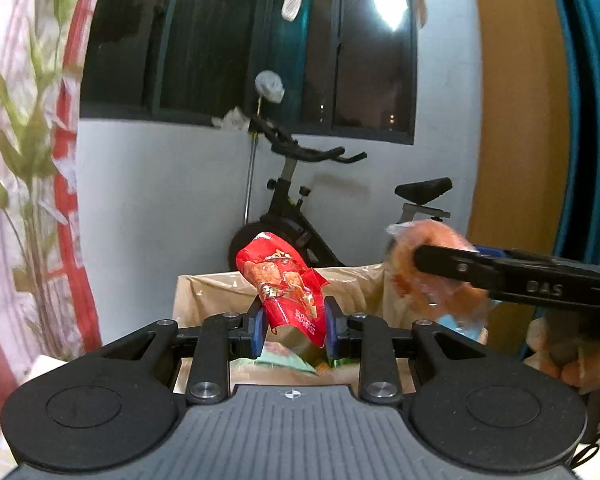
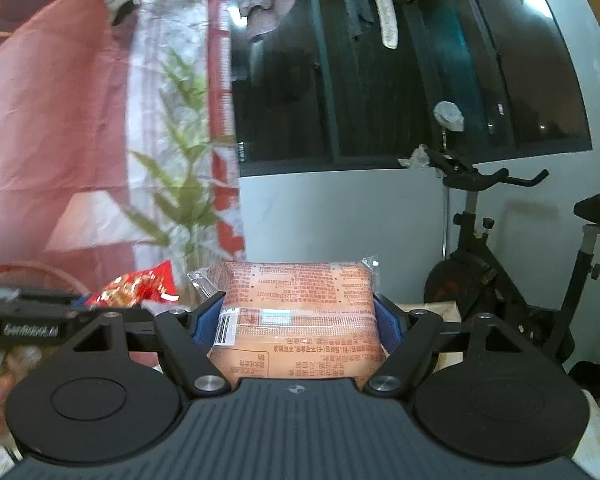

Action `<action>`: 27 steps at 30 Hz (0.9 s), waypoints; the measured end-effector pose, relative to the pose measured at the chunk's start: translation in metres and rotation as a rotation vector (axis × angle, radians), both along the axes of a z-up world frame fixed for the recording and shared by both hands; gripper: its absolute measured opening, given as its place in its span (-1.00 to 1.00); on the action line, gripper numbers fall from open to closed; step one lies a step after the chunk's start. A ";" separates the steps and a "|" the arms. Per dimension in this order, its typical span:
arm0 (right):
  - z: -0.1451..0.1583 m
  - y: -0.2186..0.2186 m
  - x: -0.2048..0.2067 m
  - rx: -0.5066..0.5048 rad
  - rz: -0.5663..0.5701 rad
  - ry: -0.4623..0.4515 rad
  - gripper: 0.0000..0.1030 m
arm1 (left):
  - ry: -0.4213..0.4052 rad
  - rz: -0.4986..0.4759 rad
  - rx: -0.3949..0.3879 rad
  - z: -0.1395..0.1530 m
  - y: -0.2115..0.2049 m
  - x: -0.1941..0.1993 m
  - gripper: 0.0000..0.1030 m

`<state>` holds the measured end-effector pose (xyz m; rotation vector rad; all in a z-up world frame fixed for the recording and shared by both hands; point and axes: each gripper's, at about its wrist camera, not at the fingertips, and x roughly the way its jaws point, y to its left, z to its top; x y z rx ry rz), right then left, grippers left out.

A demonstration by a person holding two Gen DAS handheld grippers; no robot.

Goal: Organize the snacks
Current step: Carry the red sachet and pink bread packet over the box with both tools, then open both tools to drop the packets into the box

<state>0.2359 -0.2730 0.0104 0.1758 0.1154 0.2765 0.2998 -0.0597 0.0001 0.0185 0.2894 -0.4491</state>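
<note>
Here, both grippers are holding snacks in the air above a brown cardboard box [image 1: 204, 292] lined with clear plastic. The left gripper [image 1: 294, 326] is pinching a crinkly red foil snack packet [image 1: 288, 288] between its blue pads, with the jaws nearly together; the packet is sticking up and leaning to the left in that view, and its lower end is hanging below the fingers. The right gripper [image 2: 298, 320] is clamping a wide orange plastic-wrapped pack with printed text [image 2: 300, 312], so its jaws are standing far apart, with the blue pads pressing on both sides of the pack. From the left wrist view, the same orange pack [image 1: 432, 276] is showing blurred at the right, beside the box's far corner.

Inside the box, just under the left fingers, a pale green packet [image 1: 280, 358] is lying, so some snacks are already sitting there.

The risks, as I judge them, are these. The red packet is being held only across a narrow strip of thin foil, so a quick swing could be letting it slide out or twist. The orange pack is soft, and hard squeezing could be crushing its contents. The two grippers are working near each other, so a careless move could be knocking one load against the other. An exercise bike [image 1: 300, 208] is standing behind the box, well apart.
</note>
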 end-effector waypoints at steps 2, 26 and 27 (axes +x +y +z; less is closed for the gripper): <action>0.003 0.004 0.028 -0.004 -0.010 0.034 0.48 | 0.020 0.013 0.006 -0.002 -0.005 0.020 -0.42; -0.003 0.013 0.054 -0.041 0.009 0.169 0.71 | 0.099 0.105 0.043 -0.013 0.035 0.023 0.13; -0.005 0.012 0.047 -0.046 0.016 0.162 0.71 | 0.099 0.102 0.041 -0.013 0.038 0.018 0.13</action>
